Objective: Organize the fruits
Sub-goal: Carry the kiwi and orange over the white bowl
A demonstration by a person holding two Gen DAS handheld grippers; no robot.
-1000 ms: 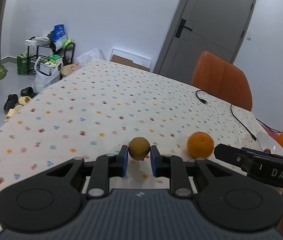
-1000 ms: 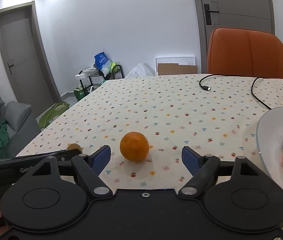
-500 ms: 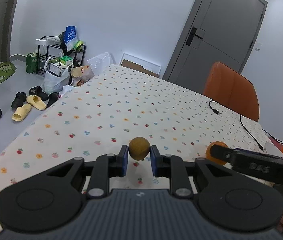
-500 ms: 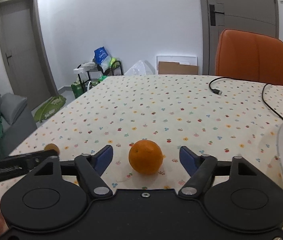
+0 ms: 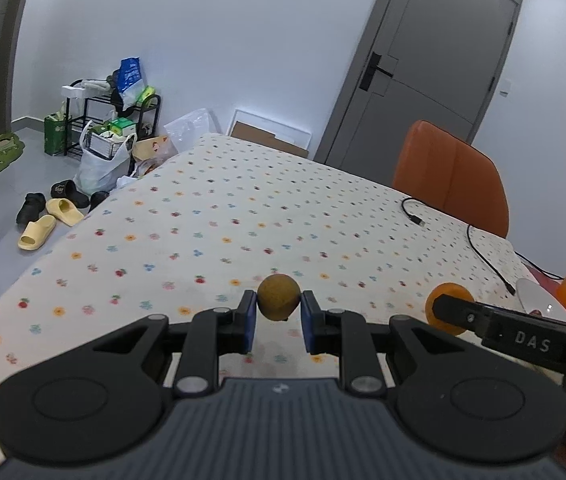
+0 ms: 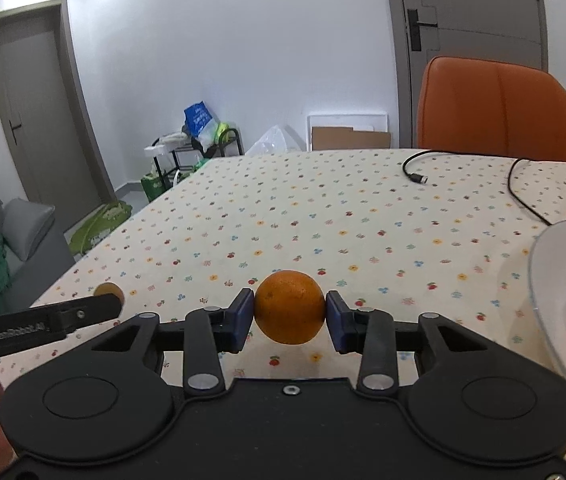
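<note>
White walls, grey doors [image 5: 423, 76] and an orange chair [image 6: 499, 108] stood behind the table, its cloth [image 5: 243, 208] printed with small flowers and cherries. Left gripper [image 5: 279, 318] was clamped on a small brownish-yellow fruit [image 5: 278, 297], blue pads touching both its sides. Right gripper [image 6: 289, 316] had just been closing; its blue pads met both sides of an orange [image 6: 289, 306] between them. From the left wrist view, white lettering "DAS" [image 5: 533, 342] read on the right gripper's side. The left gripper's side carried writing too, too blurred to read. White plate [image 6: 551, 280] at right held an orange fruit and red ones. A black cable [image 6: 515, 188] lay across the cloth.
</note>
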